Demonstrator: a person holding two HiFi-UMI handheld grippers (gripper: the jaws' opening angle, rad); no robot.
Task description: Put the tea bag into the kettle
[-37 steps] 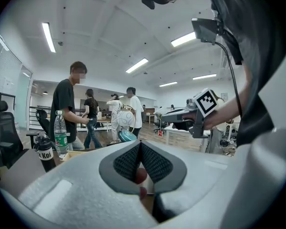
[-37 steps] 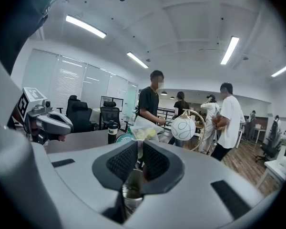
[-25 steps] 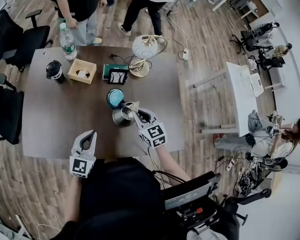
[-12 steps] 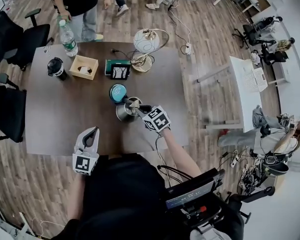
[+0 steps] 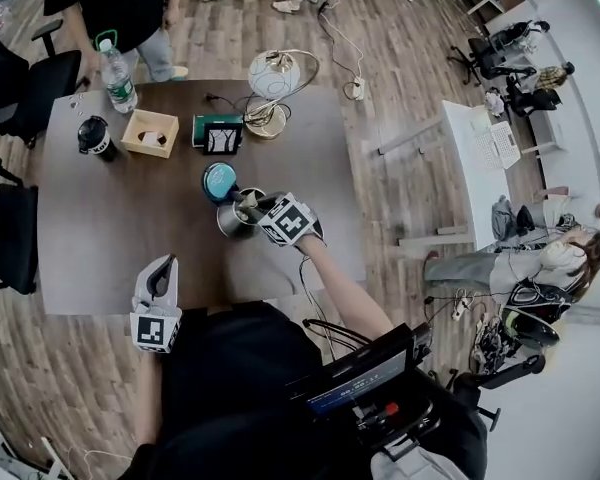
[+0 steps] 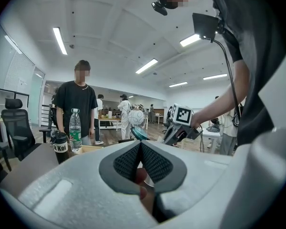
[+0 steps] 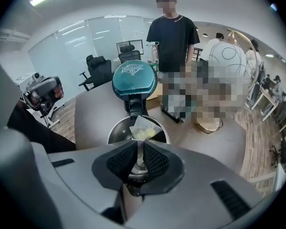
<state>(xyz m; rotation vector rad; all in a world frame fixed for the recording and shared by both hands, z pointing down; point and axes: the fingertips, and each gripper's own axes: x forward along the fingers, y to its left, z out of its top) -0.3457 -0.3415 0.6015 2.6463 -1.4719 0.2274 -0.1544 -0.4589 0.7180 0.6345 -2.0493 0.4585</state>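
**Tea bag pinched over the open kettle**

The right tongs (image 5: 248,208) are clamped on the tea bag (image 7: 142,129). The pads grip its lower edge, so the pale, crumpled pouch stands up just past the tips. Directly ahead of those tips and a little below sits the steel kettle (image 7: 113,133), its mouth open. From the right gripper view, the bag lies over that opening. I cannot tell whether it touches the rim. The kettle's teal lid (image 7: 133,80) is tipped back on its hinge, upright on the far side of the mouth from the tongs.

The left tongs (image 5: 162,268) are well off to the left of the right pair, back by the person's body near the front edge of the bench (image 5: 100,238). Their tips are closed together (image 6: 139,147), and I can make out nothing gripped between them. In the left gripper view they point across the bench toward the kettle and the right tongs.

Farther out beyond both pairs, along the far side of the bench, stand a black cup (image 5: 92,136), a wooden box (image 5: 150,132), a small dark frame (image 5: 220,138) and a lamp with a globe shade (image 5: 270,76). A water bottle (image 5: 115,73) stands at the far left corner. Behind it, a person in a black shirt (image 7: 171,32) stands facing the bench.
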